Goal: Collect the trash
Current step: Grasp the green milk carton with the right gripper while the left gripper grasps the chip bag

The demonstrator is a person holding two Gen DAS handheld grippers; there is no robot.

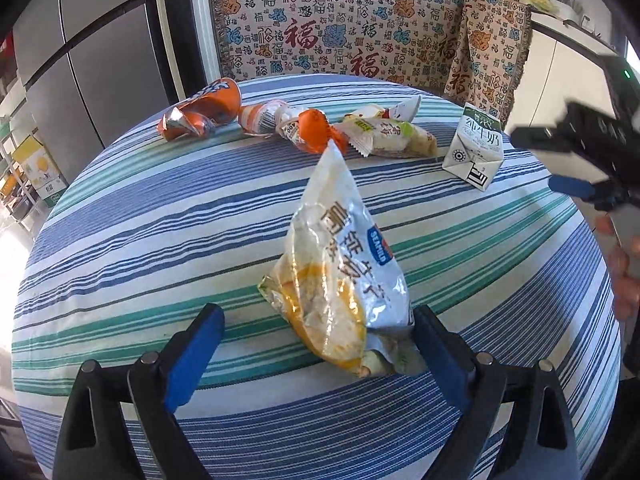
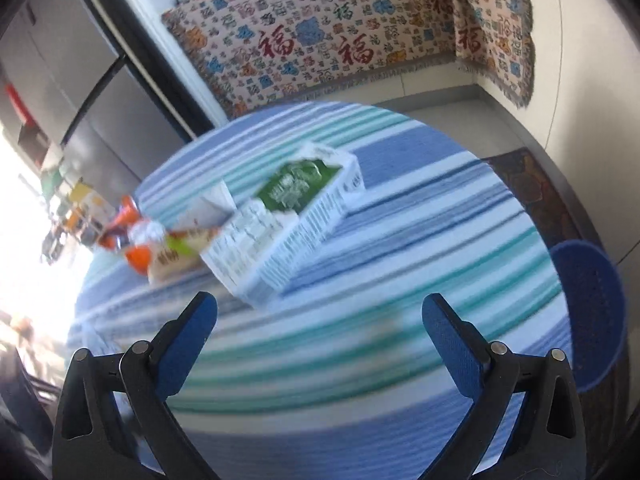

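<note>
Left wrist view looks down on a round bench (image 1: 120, 240) under a blue, teal and white striped cloth, and most of the trash lies loose on it. Between the wide-apart blue fingers of the left claw (image 1: 316, 332) lies a crinkled silver and yellow foil snack bag (image 1: 340, 272); its lower corner rests against the right-hand finger, yet the pads do not press it, so it looks unheld. Along the far edge lie a crushed orange and silver wrapper (image 1: 200, 112), a twisted orange and white packet (image 1: 288, 120) and a pale flat sachet with a green label (image 1: 392, 136), close together in a row, with a small white and green milk carton (image 1: 474, 146) standing upright to their right. The right claw (image 1: 576, 160) shows at the right edge as a dark blur. In the right wrist view, which is smeared, the right claw (image 2: 320, 344) also stands apart with nothing between its fingers, above bare cloth; ahead of it sits a white slatted plastic basket (image 2: 288, 248) with something green (image 2: 296, 190) inside, just beside the row of wrappers (image 2: 160, 248). I judge the job barely begun: perhaps one piece is in the basket, and the bag, three wrappers and the carton are left. A blue round bin-like shape (image 2: 592, 312) stands off the bench edge; its role I cannot tell.
</note>
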